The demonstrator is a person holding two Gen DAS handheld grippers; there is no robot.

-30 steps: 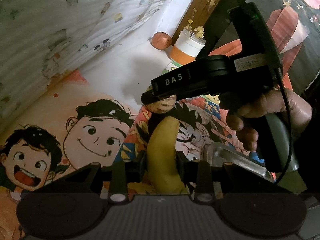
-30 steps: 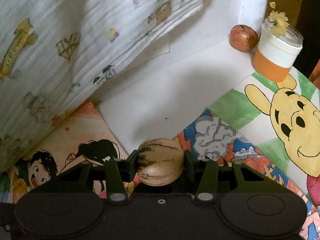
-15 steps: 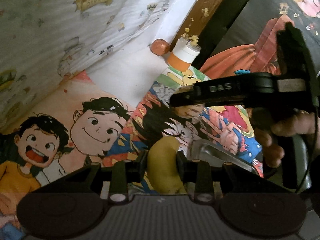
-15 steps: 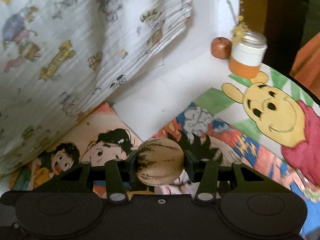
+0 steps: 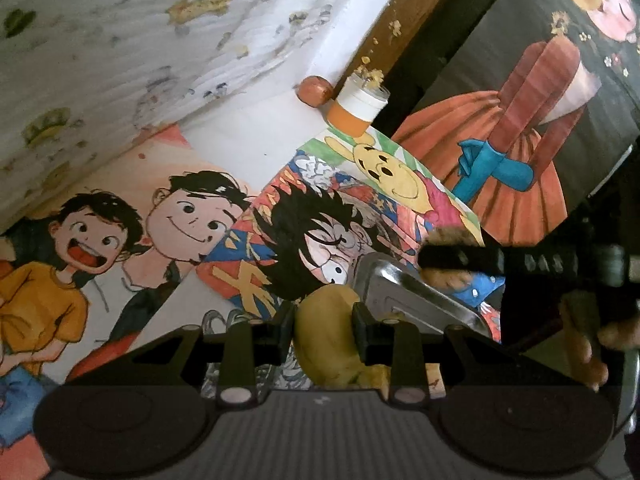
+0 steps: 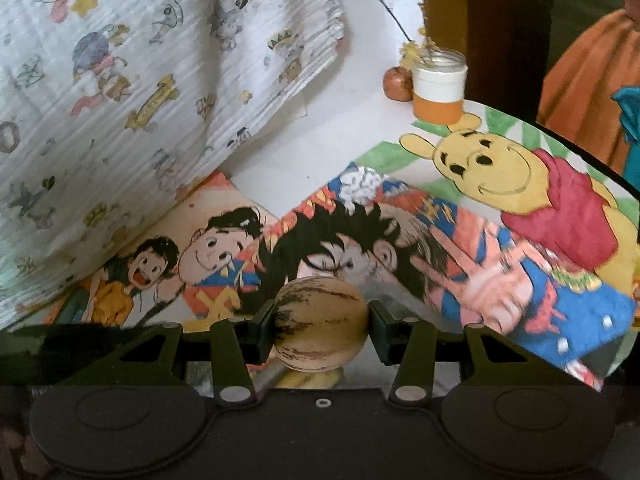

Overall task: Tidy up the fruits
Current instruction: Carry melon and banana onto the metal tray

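My left gripper (image 5: pixel 323 326) is shut on a yellow banana (image 5: pixel 326 336), held just at the near edge of a shiny metal tray (image 5: pixel 404 292). My right gripper (image 6: pixel 320 330) is shut on a round tan fruit with brown streaks (image 6: pixel 320 322), held above the tray, whose metal shows under it (image 6: pixel 200 376). In the left wrist view the right gripper (image 5: pixel 452 258) hangs over the tray's far right with the round fruit (image 5: pixel 450 278) in it. A small reddish-brown fruit (image 5: pixel 316 90) lies at the table's far corner, also in the right wrist view (image 6: pixel 397 83).
A white and orange jar (image 6: pixel 438 88) with dried yellow flowers stands beside the reddish fruit. Cartoon drawings (image 6: pixel 500 184) cover the table. A printed white cloth (image 6: pixel 140 80) hangs along the left. A dark wooden post (image 5: pixel 400 32) rises behind the jar.
Both grippers have pulled back from the far corner toward the tray, each with its fruit. The right gripper has moved right and lower in the left wrist view.
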